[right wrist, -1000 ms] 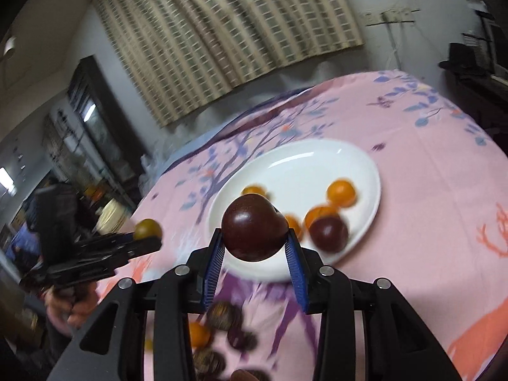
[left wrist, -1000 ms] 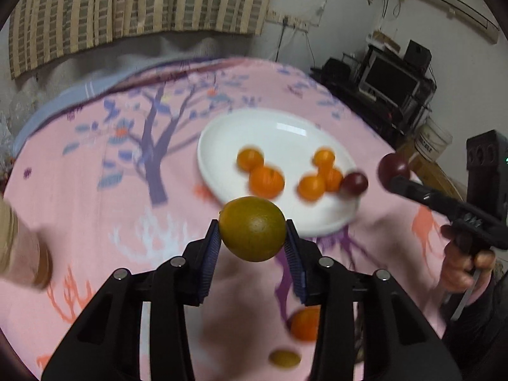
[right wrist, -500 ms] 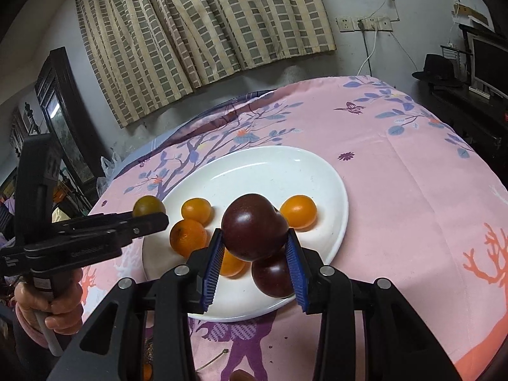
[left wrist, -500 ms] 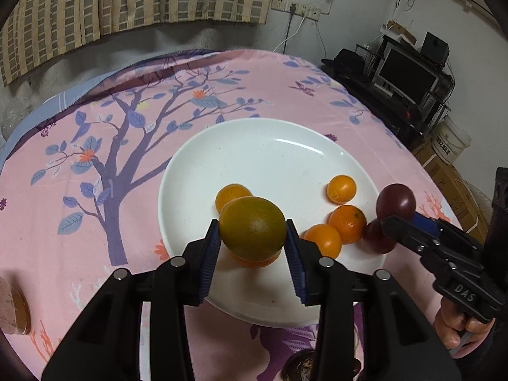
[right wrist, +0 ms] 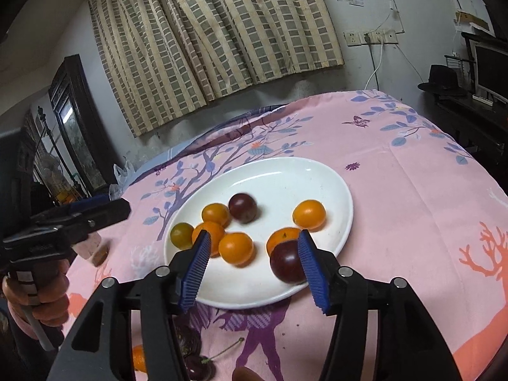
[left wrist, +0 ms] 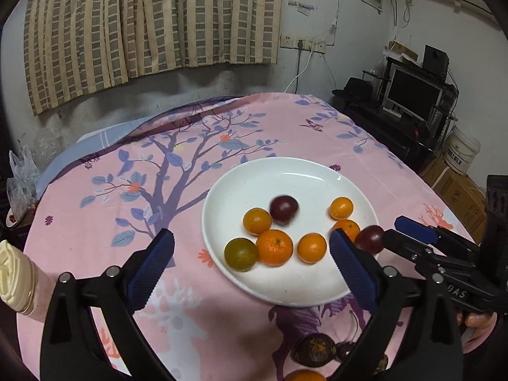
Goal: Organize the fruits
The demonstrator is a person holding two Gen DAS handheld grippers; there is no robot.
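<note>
Both grippers have let go: half a second ago the left gripper (left wrist: 250, 263) was clamped on a green citrus and the right gripper (right wrist: 254, 265) on a dark plum, and now each stands with its jaws wide apart and nothing between them. That puts two more fruits on the plate (left wrist: 304, 168), so this drop looks finished.

On the pink table (left wrist: 95, 222), the plate sits towards the far right. The green citrus (left wrist: 241, 253) lies at the plate's near-left edge, touching an orange (left wrist: 274, 247), just ahead of the left gripper and between the lines of its fingers. The released plum (left wrist: 283, 209) is blurred near the plate's middle, probably rolling. A second plum (right wrist: 287, 262) rests at the near-right rim, close against the right gripper's right finger (right wrist: 312, 270); whether they touch is unclear.

More fruit (left wrist: 312, 349) lies off the plate at the table's near edge, likely next.
</note>
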